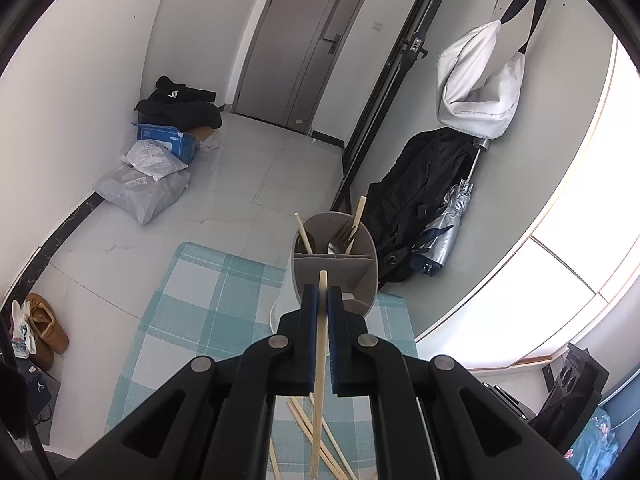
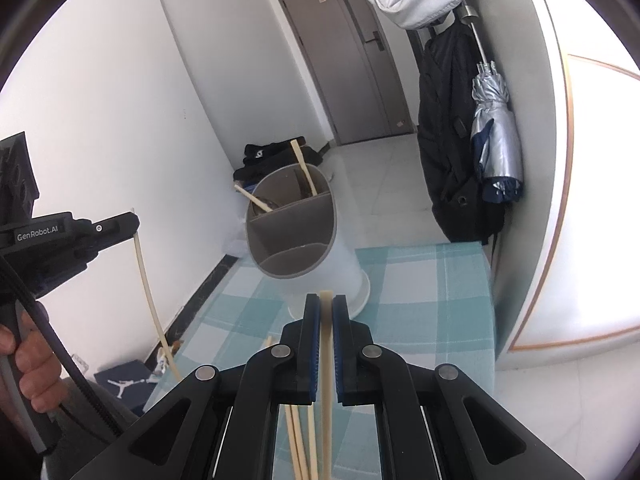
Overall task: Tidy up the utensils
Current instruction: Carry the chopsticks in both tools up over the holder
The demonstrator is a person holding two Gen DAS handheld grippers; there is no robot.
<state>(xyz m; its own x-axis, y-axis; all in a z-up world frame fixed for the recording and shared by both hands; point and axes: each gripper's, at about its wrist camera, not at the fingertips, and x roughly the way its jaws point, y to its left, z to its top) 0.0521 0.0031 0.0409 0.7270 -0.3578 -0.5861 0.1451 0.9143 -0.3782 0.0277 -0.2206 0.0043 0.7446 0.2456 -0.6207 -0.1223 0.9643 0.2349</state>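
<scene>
Both your claws grip a chopstick above the checked counter.

Your left claw (image 1: 322, 294) is clamped on one pale chopstick (image 1: 320, 380), held upright just before the grey utensil holder (image 1: 362, 276); your right claw (image 2: 326, 300) pinches another chopstick (image 2: 326, 360) the same way. The holder stands on the teal-checked counter (image 1: 192, 300), with two chopsticks and a fork (image 1: 344, 232) in its far compartment. Loose chopsticks (image 1: 304, 420) lie on the counter beneath your claws. The left tool's side reads "GenRobot.AI" (image 2: 38, 235). The writing on the blue box (image 1: 168, 140) on the floor is too small to read.
</scene>
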